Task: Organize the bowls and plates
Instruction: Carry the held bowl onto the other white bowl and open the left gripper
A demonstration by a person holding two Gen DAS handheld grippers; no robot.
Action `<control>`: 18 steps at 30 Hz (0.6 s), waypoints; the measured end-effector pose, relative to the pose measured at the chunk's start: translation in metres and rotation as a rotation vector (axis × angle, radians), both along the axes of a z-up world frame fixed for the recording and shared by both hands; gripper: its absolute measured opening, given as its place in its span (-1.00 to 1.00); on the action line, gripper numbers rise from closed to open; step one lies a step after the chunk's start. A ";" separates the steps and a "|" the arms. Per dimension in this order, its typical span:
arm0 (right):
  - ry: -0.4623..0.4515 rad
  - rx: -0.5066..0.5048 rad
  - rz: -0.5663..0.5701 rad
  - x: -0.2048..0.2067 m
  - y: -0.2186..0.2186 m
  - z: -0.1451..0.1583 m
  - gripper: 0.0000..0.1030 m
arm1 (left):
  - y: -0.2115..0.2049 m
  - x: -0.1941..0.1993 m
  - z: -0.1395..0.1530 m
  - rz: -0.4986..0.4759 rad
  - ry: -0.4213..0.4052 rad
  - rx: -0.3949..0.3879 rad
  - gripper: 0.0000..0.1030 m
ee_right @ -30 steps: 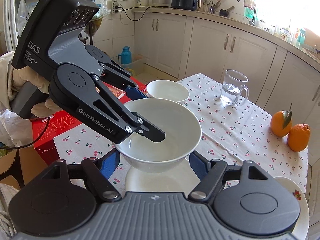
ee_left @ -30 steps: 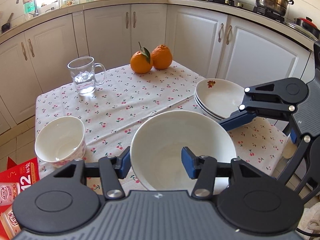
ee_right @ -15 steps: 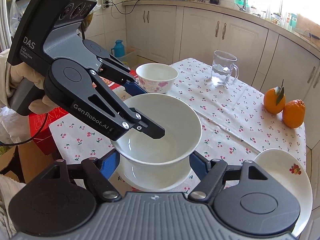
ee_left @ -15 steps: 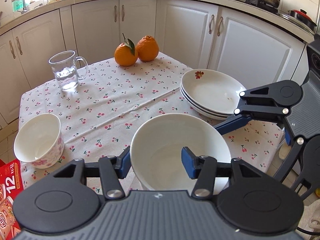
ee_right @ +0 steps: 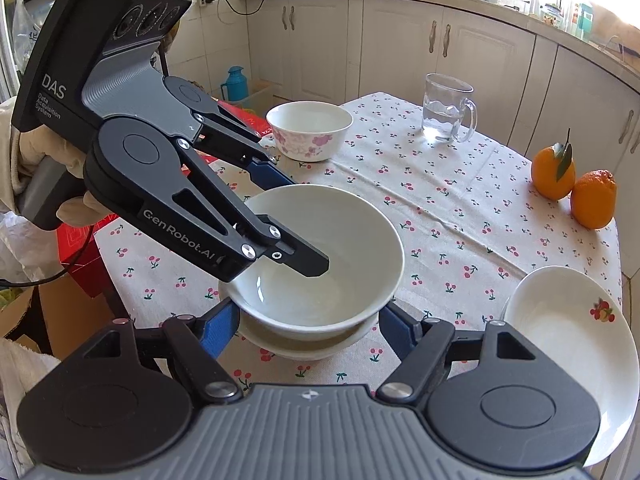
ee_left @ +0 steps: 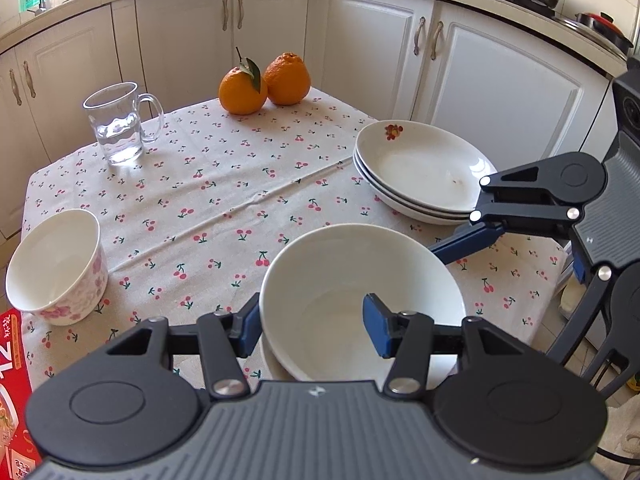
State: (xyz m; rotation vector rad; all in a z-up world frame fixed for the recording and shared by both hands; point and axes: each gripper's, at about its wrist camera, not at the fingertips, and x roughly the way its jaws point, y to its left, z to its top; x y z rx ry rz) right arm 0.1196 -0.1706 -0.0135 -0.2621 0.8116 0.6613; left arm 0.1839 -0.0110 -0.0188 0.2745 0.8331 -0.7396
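Observation:
My left gripper [ee_left: 316, 326] is shut on the near rim of a large white bowl [ee_left: 360, 292], one finger inside and one outside; it also shows in the right wrist view [ee_right: 298, 240]. The bowl [ee_right: 340, 248] sits just over a second white bowl [ee_right: 304, 342] on the table. My right gripper [ee_right: 310, 330] is open, its blue fingertips either side of the lower bowl, apart from it. A stack of three white plates [ee_left: 420, 172] lies to the right. A small flowered bowl [ee_left: 56, 268] stands at the left table edge.
A glass mug [ee_left: 116, 124] with water and two oranges [ee_left: 264, 84] stand at the far side of the cherry-print tablecloth [ee_left: 224, 200]. A red box [ee_left: 12, 392] is beside the table's left edge. Kitchen cabinets surround the table.
The left gripper has lowered the large bowl onto the lower bowl, closing the gap between them. Both views have drawn nearer the table; the right gripper stays open.

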 end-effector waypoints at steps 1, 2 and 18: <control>0.000 0.001 0.000 0.000 0.000 0.000 0.56 | 0.000 0.000 0.000 0.000 -0.001 -0.001 0.00; 0.002 0.002 0.000 0.000 0.000 0.000 0.56 | 0.000 -0.001 0.000 -0.001 -0.001 -0.002 0.00; 0.005 0.001 -0.001 0.000 0.001 -0.005 0.64 | 0.006 -0.002 0.001 0.009 -0.031 -0.007 0.23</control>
